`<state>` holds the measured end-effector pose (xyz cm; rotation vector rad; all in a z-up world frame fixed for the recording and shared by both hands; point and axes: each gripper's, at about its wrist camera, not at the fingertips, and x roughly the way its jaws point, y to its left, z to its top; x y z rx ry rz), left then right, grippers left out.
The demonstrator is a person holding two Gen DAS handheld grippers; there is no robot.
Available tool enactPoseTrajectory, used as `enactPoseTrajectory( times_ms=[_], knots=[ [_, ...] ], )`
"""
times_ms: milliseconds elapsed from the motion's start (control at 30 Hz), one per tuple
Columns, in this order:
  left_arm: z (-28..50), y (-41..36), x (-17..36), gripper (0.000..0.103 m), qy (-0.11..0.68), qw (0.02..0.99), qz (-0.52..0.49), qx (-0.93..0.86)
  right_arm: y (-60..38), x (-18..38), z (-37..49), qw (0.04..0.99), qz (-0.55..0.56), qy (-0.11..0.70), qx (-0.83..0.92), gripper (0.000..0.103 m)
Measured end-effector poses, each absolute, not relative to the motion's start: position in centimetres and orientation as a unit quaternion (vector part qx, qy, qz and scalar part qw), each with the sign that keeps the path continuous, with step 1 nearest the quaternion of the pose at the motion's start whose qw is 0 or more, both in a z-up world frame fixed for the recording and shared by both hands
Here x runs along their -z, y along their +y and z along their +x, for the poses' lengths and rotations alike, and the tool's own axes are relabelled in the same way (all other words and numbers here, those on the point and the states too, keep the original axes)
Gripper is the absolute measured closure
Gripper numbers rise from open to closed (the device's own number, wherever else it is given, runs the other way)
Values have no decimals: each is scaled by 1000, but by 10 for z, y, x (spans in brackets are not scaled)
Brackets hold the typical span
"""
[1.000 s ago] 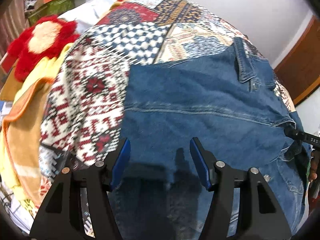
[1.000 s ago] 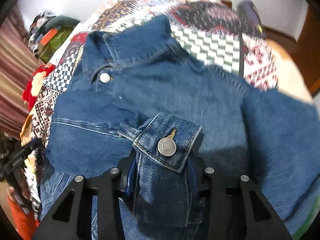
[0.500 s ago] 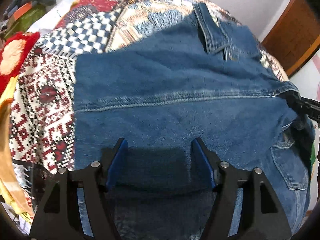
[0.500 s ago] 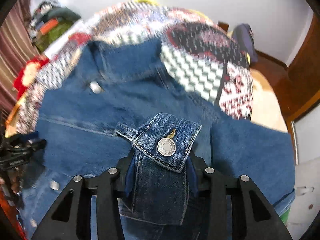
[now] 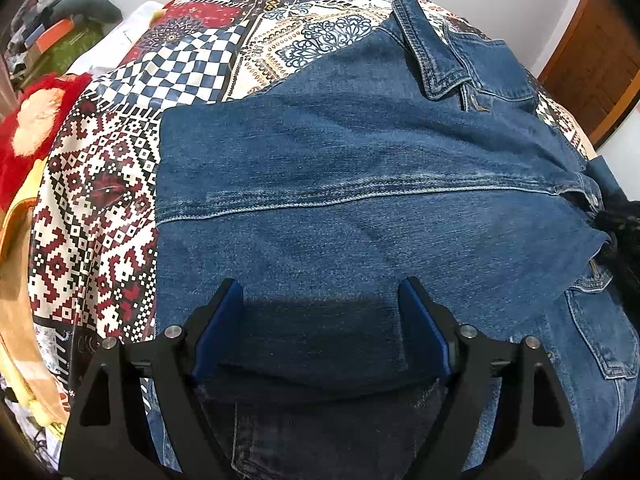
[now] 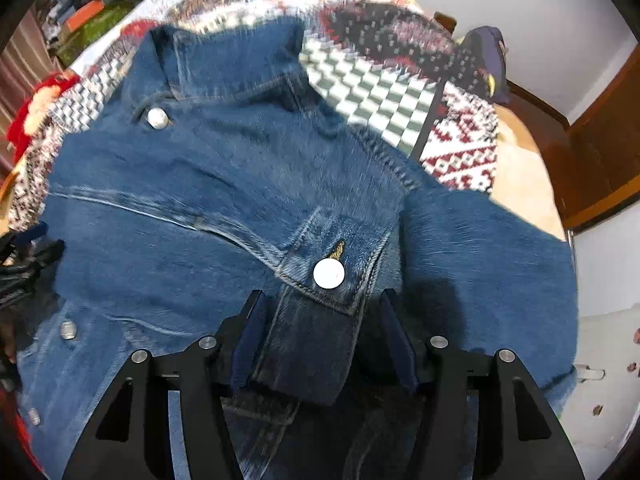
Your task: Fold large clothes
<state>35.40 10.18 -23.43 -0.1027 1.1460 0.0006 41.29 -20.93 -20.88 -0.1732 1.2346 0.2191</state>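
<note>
A blue denim jacket lies spread on a patterned patchwork bedspread. One sleeve is folded across its body, and its collar points to the far side. My left gripper is open, low over the folded sleeve, with denim between its blue pads. In the right wrist view the jacket shows its collar button. The sleeve cuff with a silver button lies between the fingers of my right gripper. Its jaws stand apart from the cuff.
A red and cream plush toy and yellow-orange cloth lie at the bed's left edge. Clutter is piled at the far left. A wooden door stands to the right. The other gripper shows at the right edge.
My right gripper has opened and let go of the sleeve cuff, which now lies across the jacket. My left gripper has stayed open and edged forward over the sleeve.
</note>
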Motion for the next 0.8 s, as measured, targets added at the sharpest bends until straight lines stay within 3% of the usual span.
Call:
enactPoseTrajectory(
  times_ms=[300, 433, 633, 800],
  knots=[
    [344, 84, 187, 22, 514, 858, -3, 9, -257, 115, 379, 868, -17, 487, -92, 46],
    [344, 69, 148, 22, 475, 879, 3, 30, -294, 91, 364, 889, 24, 452, -71, 30],
    [366, 27, 114, 20, 437, 897, 7, 68, -359, 86, 341, 892, 75, 445, -25, 29],
    [390, -16, 117, 19, 446, 889, -1, 102, -417, 114, 328, 869, 150, 471, 4, 29]
  ],
)
